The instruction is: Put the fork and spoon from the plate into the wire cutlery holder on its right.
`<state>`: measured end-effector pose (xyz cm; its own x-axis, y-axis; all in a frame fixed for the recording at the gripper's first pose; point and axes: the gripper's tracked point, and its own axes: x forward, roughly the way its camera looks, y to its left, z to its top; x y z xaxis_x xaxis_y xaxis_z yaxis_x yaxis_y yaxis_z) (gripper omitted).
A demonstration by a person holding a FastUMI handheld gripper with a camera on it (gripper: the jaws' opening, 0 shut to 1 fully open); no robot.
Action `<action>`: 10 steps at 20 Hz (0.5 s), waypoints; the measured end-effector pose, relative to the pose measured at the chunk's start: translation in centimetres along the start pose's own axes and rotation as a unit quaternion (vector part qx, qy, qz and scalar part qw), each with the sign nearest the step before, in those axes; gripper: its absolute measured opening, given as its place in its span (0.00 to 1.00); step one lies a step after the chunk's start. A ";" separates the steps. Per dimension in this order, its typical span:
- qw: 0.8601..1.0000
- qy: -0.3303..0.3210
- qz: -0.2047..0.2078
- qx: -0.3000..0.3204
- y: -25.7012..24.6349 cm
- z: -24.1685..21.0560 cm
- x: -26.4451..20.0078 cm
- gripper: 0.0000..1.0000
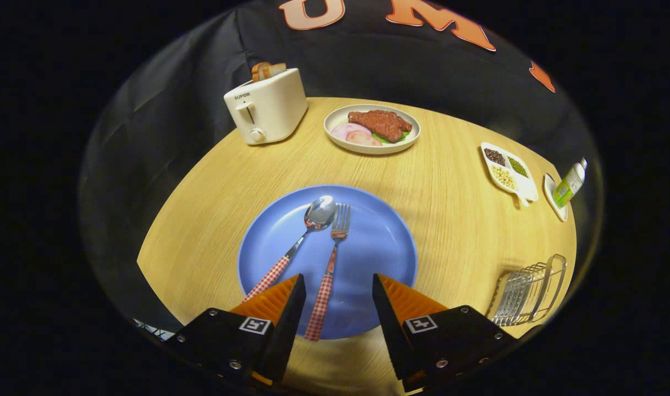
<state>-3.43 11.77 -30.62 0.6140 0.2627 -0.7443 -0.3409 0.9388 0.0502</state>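
Toaster (266,105) with bread in its slot stands at the far left edge of the wooden table (450,220), bare wood around it. Nearer sits the blue plate (378,242), carrying the spoon (299,245) on the left and the fork (330,264) just beside it on the right, checked handles pointing toward the gripper (338,308). Its fingers stand apart — gripping nothing — with the fork's handle end between them, nearer the left finger, and the spoon's handle running behind the left finger. Beyond the plate rests a dish of meat (372,128). Open wood stretches rightward to a divided dish (509,172) and a bottle (569,184) at the far right edge. The wire cutlery holder (529,290) sits at the near right edge, well apart from the plate.
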 end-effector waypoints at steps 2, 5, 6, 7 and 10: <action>1.000 0.007 0.005 0.000 0.7 -0.7 0.6 0.67; 1.000 0.006 0.002 0.003 0.9 -1.1 1.5 0.46; 1.000 0.006 -0.001 0.005 0.8 -1.4 1.7 0.42; 1.000 0.012 -0.002 0.009 0.9 -1.7 2.0 0.35; 1.000 0.004 -0.020 0.014 -0.1 -1.5 1.9 0.19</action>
<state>-3.27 11.81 -33.05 0.6203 0.2230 -0.7520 -0.2962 0.9543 0.0387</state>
